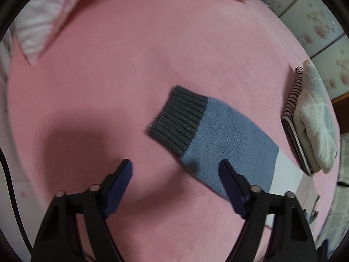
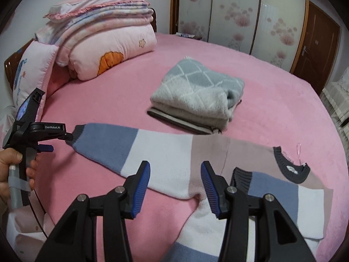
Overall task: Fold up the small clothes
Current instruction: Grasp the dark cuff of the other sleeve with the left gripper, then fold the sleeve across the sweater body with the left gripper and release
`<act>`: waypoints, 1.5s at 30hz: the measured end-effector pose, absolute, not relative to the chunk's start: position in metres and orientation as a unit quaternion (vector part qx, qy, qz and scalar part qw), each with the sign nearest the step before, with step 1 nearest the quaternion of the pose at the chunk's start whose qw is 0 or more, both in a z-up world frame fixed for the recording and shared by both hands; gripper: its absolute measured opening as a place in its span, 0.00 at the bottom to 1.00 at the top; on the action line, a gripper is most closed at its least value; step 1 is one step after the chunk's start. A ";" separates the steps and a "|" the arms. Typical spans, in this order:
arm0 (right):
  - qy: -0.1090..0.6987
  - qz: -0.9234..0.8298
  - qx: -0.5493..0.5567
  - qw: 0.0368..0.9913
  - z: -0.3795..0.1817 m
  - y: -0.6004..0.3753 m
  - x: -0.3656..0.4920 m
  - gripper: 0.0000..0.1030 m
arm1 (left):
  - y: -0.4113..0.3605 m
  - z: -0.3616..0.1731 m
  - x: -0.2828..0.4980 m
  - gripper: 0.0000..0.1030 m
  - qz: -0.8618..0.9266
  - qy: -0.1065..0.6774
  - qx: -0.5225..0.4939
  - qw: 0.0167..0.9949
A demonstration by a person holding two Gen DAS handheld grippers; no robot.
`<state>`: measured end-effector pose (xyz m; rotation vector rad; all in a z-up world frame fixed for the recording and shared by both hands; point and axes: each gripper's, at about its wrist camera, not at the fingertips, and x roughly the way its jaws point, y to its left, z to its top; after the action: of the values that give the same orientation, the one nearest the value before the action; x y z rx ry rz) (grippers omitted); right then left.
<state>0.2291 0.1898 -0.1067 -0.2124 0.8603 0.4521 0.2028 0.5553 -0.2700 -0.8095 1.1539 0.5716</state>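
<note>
A colour-block knitted sweater [image 2: 170, 152] in blue, white and dusty pink with dark grey trim lies flat on the pink bed [image 2: 272, 91]. One sleeve [image 1: 218, 135] stretches out to the left and ends in a grey cuff [image 1: 178, 118]. The other sleeve [image 2: 272, 187] is folded across the body below the collar [image 2: 292, 170]. My left gripper [image 1: 175, 169] points down at the sleeve end, open, with the blue corner between its fingers but not pinched. In the right wrist view a hand holds the left gripper [image 2: 59, 142] beside the cuff. My right gripper [image 2: 174, 168] hovers open over the sweater's white and pink part.
A pile of folded clothes [image 2: 196, 96] topped by a grey checked fleece sits behind the sweater, also the pile [image 1: 312, 120] at the bed's right edge. Folded quilts [image 2: 104, 37] and a pillow [image 2: 32, 72] lie at the head. A wardrobe [image 2: 240, 11] and door [image 2: 316, 43] stand beyond.
</note>
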 end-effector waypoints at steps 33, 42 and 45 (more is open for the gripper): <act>0.435 0.056 -0.012 0.899 -0.123 -0.009 0.238 0.47 | 0.272 -0.083 0.264 0.06 -0.019 0.336 -0.162 0.927; 0.443 -0.018 0.037 0.895 -0.135 -0.122 0.218 0.47 | 0.096 -0.134 0.307 0.06 -0.136 0.394 -0.128 0.900; 0.451 -0.036 0.043 0.891 -0.148 -0.151 0.212 0.47 | 0.050 -0.178 0.316 0.06 -0.148 0.432 -0.115 0.882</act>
<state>0.2115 -0.1506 -0.1475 0.0902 0.9368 -0.0741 0.3158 0.0498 -0.1782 -0.2387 0.9007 -0.3074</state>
